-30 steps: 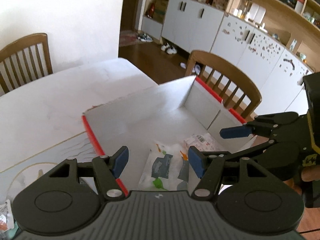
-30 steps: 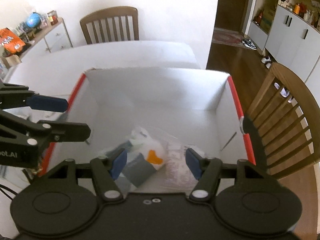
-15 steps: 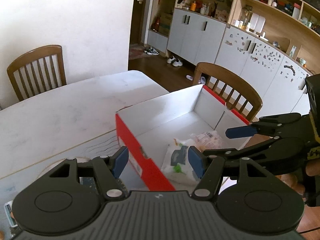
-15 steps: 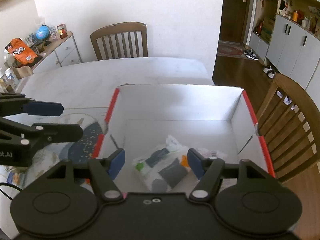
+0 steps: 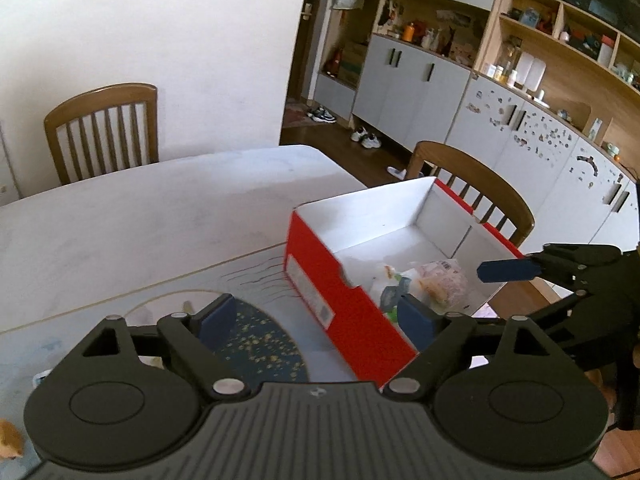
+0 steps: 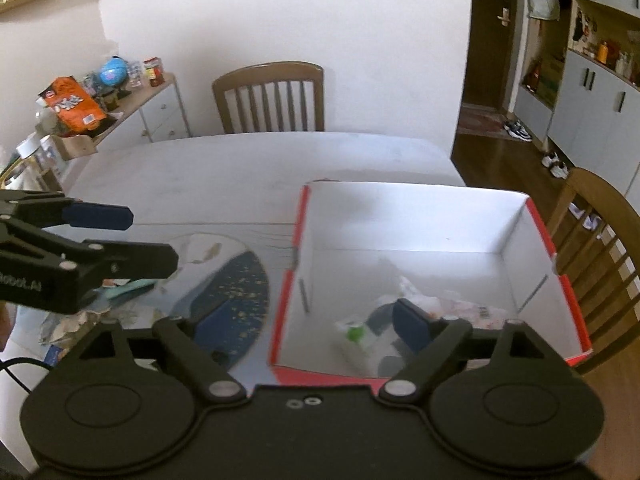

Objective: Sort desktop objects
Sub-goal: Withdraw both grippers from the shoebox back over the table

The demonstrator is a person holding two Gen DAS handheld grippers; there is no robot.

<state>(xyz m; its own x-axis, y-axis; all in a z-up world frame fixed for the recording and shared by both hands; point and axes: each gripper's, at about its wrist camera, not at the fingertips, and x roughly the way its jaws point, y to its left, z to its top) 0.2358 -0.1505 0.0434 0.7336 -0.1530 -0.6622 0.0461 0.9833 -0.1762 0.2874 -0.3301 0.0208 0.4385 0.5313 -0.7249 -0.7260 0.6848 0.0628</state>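
Left claw (image 5: 316, 320) spread wide, empty, hovering above the white surface (image 5: 132, 216) at the near-left corner of the red cardboard box with white inside (image 5: 344, 304). Right claw (image 6: 308, 320) also spread and empty, straddling the box's left wall in its own view. Sorted items already inside the box: a crinkly clear plastic snack packet (image 5: 440, 280) and a white pouch with green and grey print (image 6: 356, 336), lying together on the box floor toward the near wall.

Unsorted clutter sits left of the box: crumpled wrappers and paper scraps (image 6: 80, 320) beside a dark blue gold-speckled oval mat (image 6: 236, 300), partly hidden under the left claw as seen from the right wrist.

Step in hand, likely: go for the next loose item. Best done by swinging a claw left and down over the scraps, squaring the fingers across one wrapper and closing on a bunched part rather than a flat edge.

Room: the far surface is bare, plenty of space left and forward. The box's tall red wall is the main obstacle; carry high over its rim. Wooden slat-back chair (image 6: 600, 240) stands close behind the box's right side. The claws are near each other; keep paths apart.
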